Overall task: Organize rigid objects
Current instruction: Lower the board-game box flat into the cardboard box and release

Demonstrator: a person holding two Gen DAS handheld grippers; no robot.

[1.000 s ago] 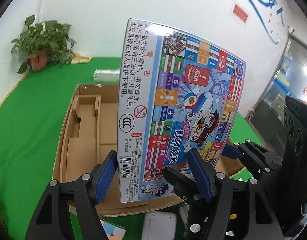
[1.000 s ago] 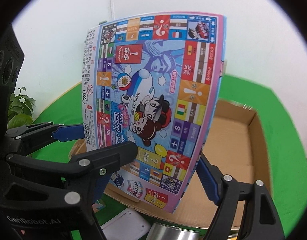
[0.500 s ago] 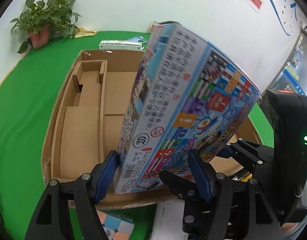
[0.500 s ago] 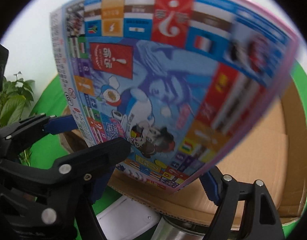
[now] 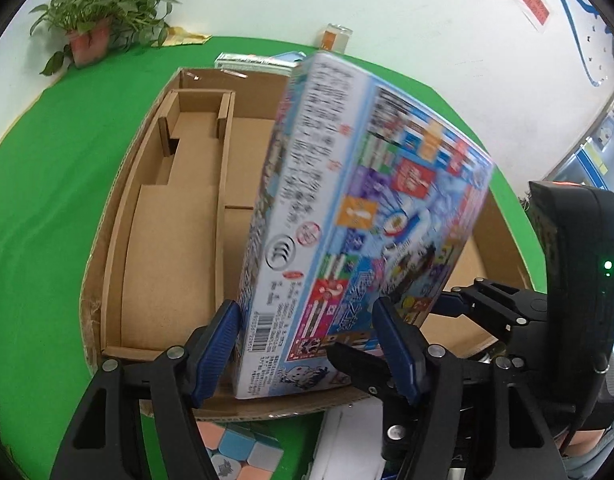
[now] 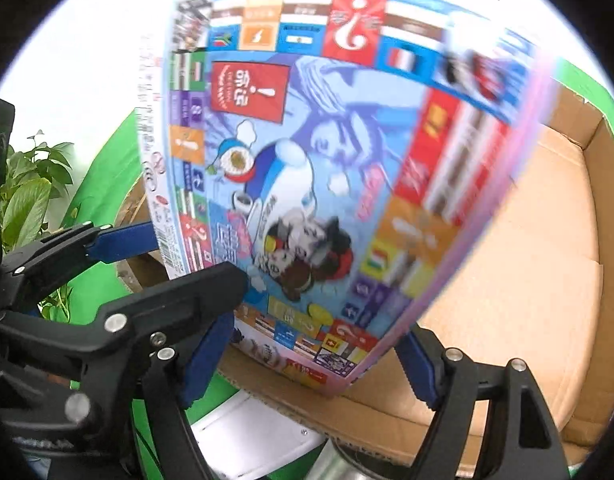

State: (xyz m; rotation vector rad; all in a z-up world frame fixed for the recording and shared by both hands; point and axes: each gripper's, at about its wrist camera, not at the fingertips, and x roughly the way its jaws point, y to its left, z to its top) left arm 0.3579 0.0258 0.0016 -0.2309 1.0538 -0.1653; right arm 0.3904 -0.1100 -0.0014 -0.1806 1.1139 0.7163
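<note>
Colourful game box [image 5: 347,216] tilted over cardboard tray [image 5: 175,208], both grippers' jaws clenched on its lower corners.

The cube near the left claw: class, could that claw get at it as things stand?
Probably not. The left claw is clamped on the game box, and the cube lies below it, outside the carton. It must release first.

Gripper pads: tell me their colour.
Blue pads on black fingers, clearest in the left wrist view, where they clamp the board game box.
</note>
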